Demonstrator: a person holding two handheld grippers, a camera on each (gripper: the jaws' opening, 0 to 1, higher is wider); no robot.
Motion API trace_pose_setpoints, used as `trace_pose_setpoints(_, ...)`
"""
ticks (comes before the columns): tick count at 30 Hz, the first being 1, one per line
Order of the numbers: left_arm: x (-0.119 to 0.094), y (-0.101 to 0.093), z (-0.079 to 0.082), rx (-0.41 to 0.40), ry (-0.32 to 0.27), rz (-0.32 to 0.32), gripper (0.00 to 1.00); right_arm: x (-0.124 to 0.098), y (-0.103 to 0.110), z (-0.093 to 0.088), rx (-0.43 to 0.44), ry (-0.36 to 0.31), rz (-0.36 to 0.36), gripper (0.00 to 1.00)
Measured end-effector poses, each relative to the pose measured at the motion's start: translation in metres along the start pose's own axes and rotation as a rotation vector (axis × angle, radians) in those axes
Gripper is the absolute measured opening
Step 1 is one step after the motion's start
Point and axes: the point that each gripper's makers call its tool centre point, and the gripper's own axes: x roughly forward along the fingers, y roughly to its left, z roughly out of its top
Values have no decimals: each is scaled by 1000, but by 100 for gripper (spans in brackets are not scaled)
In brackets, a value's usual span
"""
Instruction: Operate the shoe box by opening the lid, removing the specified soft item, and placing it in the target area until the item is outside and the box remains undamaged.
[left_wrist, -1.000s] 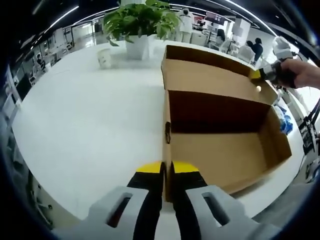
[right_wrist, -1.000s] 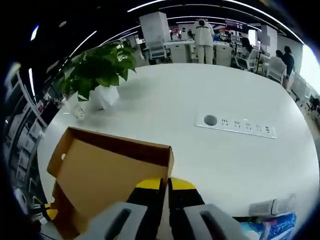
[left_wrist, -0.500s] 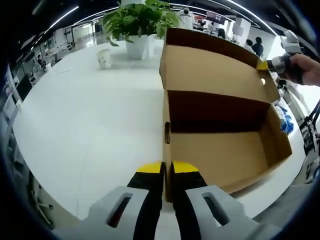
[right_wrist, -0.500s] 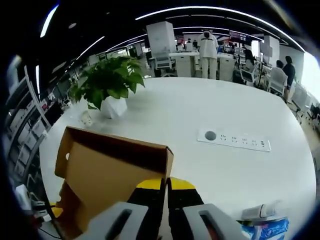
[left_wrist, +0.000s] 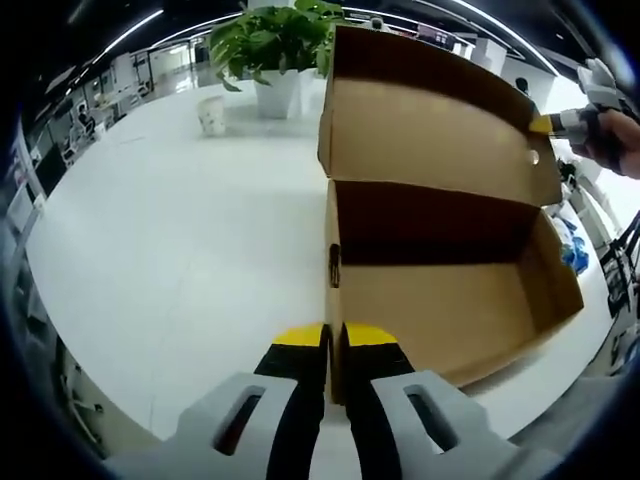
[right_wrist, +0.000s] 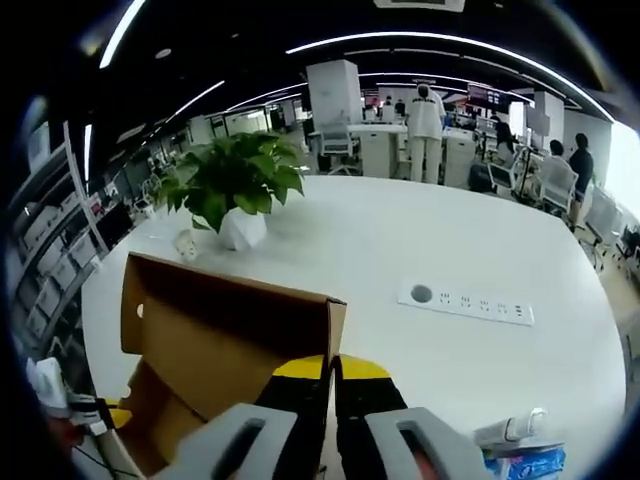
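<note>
The fingers (left_wrist: 300, 352) of my left gripper (left_wrist: 334, 338) are pressed narrow on the near side wall of the shoe box (left_wrist: 450, 300), the thin cardboard edge held between the two yellow tips. In the right gripper view, the fingers (right_wrist: 362, 372) of my right gripper (right_wrist: 332, 368) are also closed tight, pinching the free corner of the lid (right_wrist: 220, 325). In the left gripper view I see this same right gripper at the far right, with the person's hand (left_wrist: 618, 140) around it, at the corner of the lid (left_wrist: 430, 120).

The shoe box stands on the white tabletop (left_wrist: 170, 250), near the edge closest to me. Its lid is raised, almost upright, and hinged on the far long wall. The inside of the box is plain brown cardboard; I can see the floor and the shaded back wall, and I cannot make out any soft item in the part that is visible.

Behind the box a potted plant (left_wrist: 275, 45) in a white pot stands on the tabletop, and a small white cup (left_wrist: 211, 115) is just beside it on the left. In the right gripper view a white socket strip (right_wrist: 465, 303) is set into the tabletop, well apart from the box, and a blue and white package (right_wrist: 525, 462) lies at the lower right. Further back there is an office with desks and some people standing.
</note>
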Motion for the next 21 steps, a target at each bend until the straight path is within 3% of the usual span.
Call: trace_pose_setpoints(21,4,-2,4,-24,-12,14,4,-28,7,-4,-22,-82,-10,0)
